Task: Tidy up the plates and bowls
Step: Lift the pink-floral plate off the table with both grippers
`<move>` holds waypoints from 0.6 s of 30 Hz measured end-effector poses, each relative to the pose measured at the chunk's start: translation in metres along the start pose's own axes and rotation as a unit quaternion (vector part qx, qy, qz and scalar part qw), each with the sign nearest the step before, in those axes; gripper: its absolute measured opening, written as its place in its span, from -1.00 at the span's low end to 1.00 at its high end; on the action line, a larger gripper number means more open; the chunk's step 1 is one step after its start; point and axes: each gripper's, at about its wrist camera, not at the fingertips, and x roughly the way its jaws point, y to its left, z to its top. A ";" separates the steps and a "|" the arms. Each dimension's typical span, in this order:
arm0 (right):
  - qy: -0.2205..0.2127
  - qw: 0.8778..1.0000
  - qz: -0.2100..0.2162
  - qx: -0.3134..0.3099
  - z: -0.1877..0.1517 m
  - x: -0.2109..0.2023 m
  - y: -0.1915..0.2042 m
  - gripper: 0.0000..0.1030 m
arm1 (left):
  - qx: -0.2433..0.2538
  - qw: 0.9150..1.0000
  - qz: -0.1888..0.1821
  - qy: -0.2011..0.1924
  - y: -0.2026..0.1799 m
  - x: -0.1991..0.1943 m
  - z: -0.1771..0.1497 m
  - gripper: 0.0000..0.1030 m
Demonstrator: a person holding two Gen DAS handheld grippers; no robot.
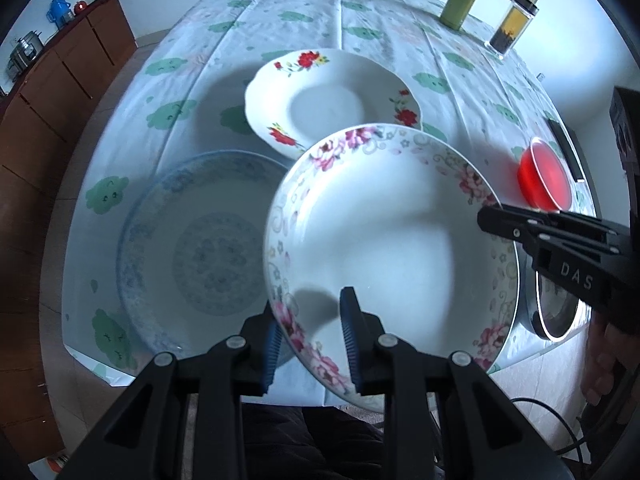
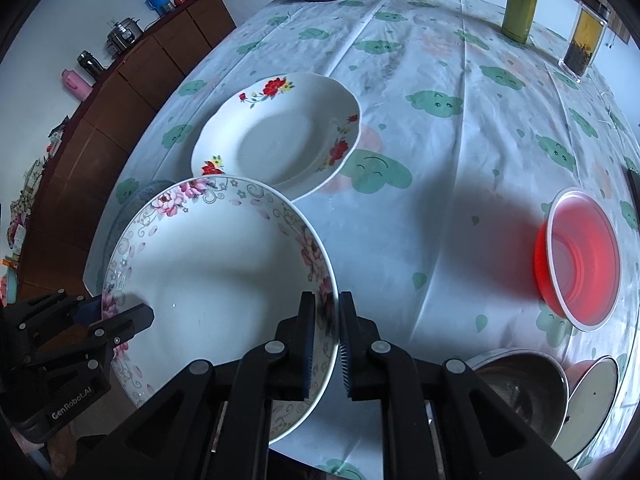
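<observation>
Both grippers, left and right, clamp opposite rims of an empty pink-flowered plate held above the table, over a blue plate.

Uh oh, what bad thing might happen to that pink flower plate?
1. Both the left gripper and right gripper pinch only the pink plate's rim, so it may slip and fall.
2. The blue plate and red-flower plate sit close below; a drop or a low swing might chip them.
</observation>
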 end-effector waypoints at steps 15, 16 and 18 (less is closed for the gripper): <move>0.002 1.000 0.009 -0.010 0.006 0.008 0.022 -0.76 | -0.013 1.000 0.010 0.000 0.024 -0.001 0.003 -0.50; 0.002 1.000 0.009 -0.011 0.006 0.008 0.024 -0.76 | -0.014 1.000 0.010 0.001 0.025 -0.001 0.004 -0.50; 0.002 1.000 0.007 -0.014 0.007 0.008 0.027 -0.76 | -0.016 1.000 0.010 0.002 0.028 -0.001 0.004 -0.50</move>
